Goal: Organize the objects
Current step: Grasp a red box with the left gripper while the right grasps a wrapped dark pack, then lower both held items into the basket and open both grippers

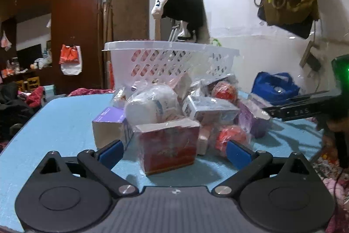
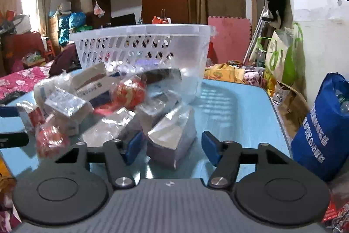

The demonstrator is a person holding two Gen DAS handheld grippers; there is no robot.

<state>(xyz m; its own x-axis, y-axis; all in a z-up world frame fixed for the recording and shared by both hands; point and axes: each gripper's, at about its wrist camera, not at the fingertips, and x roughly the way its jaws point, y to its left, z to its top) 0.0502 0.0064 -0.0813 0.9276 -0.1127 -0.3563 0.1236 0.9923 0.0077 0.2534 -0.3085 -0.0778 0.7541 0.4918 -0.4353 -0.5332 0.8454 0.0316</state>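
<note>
Reaching: both grippers sit low at the near edge of the blue counter (image 1: 54, 124), each lined up on a wrapped box at the front of the pile.
Left gripper (image 1: 174, 153): jaws spread wide, one blue pad either side of the red box (image 1: 169, 145) in clear film; neither pad touches it, so nothing is held.
Right gripper (image 2: 171, 148): jaws partly open around the purple box (image 2: 172, 141); a gap shows at each pad, so it looks not yet gripped.
Pile: the two boxes stand in front of a white roll (image 1: 150, 106), red balls (image 1: 224, 90), and other small cartons, all in crinkled plastic and touching one another.
Basket: the white lattice basket (image 1: 165, 58) stands empty-looking at the far side of the counter, just behind the pile; it is the likely destination.
Step in hand: judged to be closing on the two front boxes, with sorting barely begun.
Doing it well: centre each box between the pads before squeezing, so the pads meet flat card rather than loose film, which would slip.
Purple box: it sits skewed, so turning the wrist to square the pads with its sides should help.
Risk: lifting may drag neighbours by the wrap; a straight, slow rise is safer.
</note>
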